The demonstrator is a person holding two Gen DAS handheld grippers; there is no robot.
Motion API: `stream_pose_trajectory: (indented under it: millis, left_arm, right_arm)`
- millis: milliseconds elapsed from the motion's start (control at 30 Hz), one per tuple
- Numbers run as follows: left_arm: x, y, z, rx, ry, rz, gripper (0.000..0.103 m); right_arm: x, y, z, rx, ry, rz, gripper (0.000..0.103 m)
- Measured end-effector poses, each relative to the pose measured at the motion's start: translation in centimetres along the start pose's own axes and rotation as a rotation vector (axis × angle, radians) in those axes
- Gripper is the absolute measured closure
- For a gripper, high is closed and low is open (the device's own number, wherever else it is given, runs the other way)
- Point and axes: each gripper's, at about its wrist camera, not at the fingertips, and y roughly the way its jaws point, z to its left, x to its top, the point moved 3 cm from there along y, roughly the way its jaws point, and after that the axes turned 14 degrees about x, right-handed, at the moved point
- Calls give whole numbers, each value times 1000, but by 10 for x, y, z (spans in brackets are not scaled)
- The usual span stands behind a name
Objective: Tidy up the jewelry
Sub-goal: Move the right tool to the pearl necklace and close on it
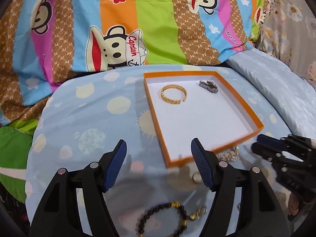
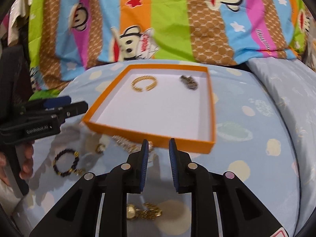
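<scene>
Shallow orange cardboard box with white floor [image 1: 254, 118] sits on the blue spotted bedsheet [image 1: 83, 118], far centre. Inside it: gold open-cuff chain bangle [image 1: 173, 94] far left, silver metal-link watch [image 1: 208, 86] far right, well apart.

Still loose on the bed near the box's near edge: black bead bracelet with gold beads [image 2: 66, 165], small gold ring [image 2: 99, 148], pale gold chain bracelet [image 2: 126, 144], gold wristwatch [image 2: 142, 211] nearest.

Left gripper [image 1: 158, 164] has fingers wide apart, holding nothing. Right gripper [image 2: 158, 156] has fingers narrowly parted, nothing between them.

Risks, judged: soft sheet gives under the fingers, so the ring or thin chain can slip out or get pushed into a fold. Chain lies just beside the box wall; a grab there could nudge the box. The two grippers are close, so they could collide. Right view is blurred, aim uncertain.
</scene>
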Motion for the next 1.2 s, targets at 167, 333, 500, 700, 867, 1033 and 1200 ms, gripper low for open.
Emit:
stream_pose_trajectory:
  millis: [167, 333, 500, 700, 867, 1033, 1200]
  left_arm:
    - [-27, -6, 3, -14, -3, 40, 38]
    - [-46, -5, 8, -34, -22, 75, 38]
    - [-53, -2, 12, -50, -38, 91, 38]
    - [-57, -2, 13, -57, -44, 93, 38]
    - [-57, -2, 18, -59, -59, 91, 38]
    - [-57, 0, 19, -64, -63, 98, 38]
    - [-57, -1, 18, -70, -63, 93, 38]
  right_arm:
    - [-4, 23, 23, 22, -86, 51, 82]
    - [-3, 39, 25, -11, -123, 78, 69]
    - [-1, 44, 22, -25, -127, 86, 69]
    - [-3, 48, 30, -66, -172, 154, 66]
    - [-13, 35, 28, 22, -68, 224, 76]
    - [-4, 28, 20, -16, -83, 162, 74]
    - [-1, 39, -1, 54, -27, 171, 52]
